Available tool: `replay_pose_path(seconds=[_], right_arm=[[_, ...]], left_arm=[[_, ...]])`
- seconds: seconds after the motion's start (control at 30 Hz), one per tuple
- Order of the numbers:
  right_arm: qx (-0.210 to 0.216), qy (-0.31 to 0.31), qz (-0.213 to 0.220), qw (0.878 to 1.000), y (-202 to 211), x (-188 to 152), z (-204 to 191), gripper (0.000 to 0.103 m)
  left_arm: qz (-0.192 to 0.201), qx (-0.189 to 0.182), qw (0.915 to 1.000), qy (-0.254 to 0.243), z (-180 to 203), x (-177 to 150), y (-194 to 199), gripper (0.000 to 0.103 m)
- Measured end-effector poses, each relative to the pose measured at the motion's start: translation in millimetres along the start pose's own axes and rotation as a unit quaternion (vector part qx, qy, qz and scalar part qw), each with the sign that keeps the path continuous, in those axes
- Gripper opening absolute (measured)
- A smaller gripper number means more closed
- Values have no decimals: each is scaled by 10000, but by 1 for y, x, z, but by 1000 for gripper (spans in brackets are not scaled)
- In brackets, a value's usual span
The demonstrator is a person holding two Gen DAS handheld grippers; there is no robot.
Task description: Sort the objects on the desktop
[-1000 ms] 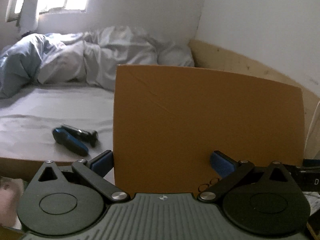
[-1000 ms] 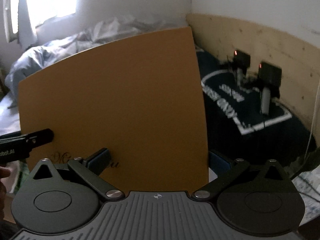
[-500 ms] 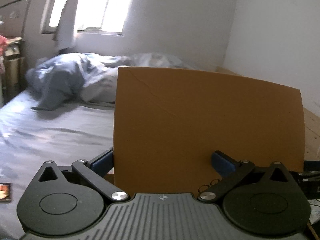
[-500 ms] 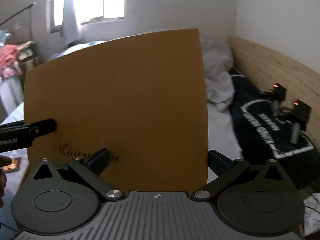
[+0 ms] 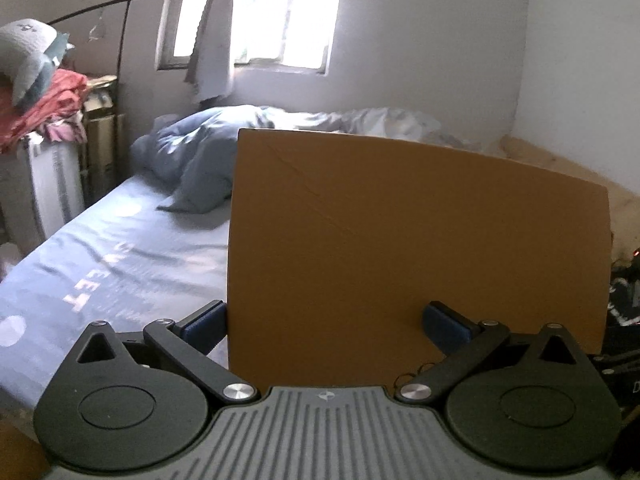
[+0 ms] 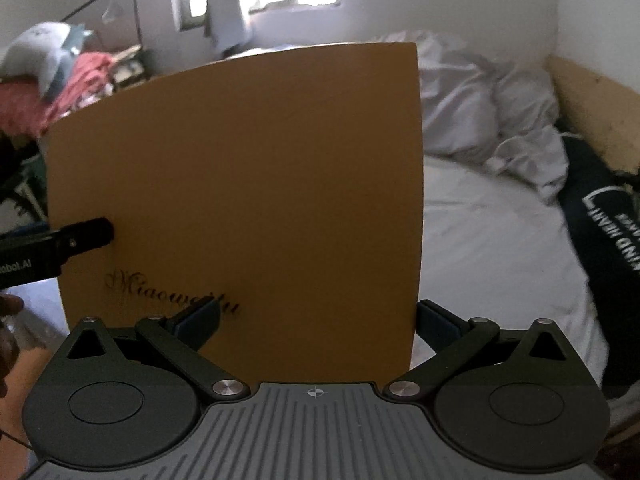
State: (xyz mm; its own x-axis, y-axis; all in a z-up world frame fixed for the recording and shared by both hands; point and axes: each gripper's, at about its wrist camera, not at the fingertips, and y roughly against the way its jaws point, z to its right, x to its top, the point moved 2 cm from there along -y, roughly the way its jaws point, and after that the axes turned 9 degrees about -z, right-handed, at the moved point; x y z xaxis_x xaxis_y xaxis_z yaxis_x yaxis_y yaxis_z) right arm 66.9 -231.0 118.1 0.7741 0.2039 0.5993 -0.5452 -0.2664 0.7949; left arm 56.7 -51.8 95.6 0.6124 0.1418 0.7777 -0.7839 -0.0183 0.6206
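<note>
A tan leather-look desk mat (image 5: 416,256) stands upright in front of both cameras, held in the air. My left gripper (image 5: 324,322) grips its lower edge, one blue pad on each face. My right gripper (image 6: 316,318) grips the same mat (image 6: 240,184), which carries dark script lettering near the bottom left. The left gripper's finger (image 6: 86,234) shows at the mat's left edge in the right wrist view. The mat hides what lies behind it.
A bed with a blue sheet (image 5: 120,256) and a rumpled duvet (image 5: 192,148) lies ahead. White pillows (image 6: 480,112) and a dark printed cloth (image 6: 600,216) lie at the right. A pile of red clothes with a plush toy (image 5: 36,92) stands at the left. A window (image 5: 256,12) is behind.
Both grippers have swung left and upward with the mat held between them. The view went from the bed surface and wooden wall panel to the window and the clothes pile.
</note>
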Motion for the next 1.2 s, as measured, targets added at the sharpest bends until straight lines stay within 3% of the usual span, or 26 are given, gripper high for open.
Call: replay_pose_path(seconds=[0.5, 1.2], right_arm=[[24, -161, -870, 9961, -71, -19, -9, 103], [178, -321, -1583, 9867, -160, 33, 1, 103]], left_arm=[[-657, 5, 9977, -145, -14, -3, -60, 103], [-1398, 31, 9901, -103, -37, -17, -130, 103]])
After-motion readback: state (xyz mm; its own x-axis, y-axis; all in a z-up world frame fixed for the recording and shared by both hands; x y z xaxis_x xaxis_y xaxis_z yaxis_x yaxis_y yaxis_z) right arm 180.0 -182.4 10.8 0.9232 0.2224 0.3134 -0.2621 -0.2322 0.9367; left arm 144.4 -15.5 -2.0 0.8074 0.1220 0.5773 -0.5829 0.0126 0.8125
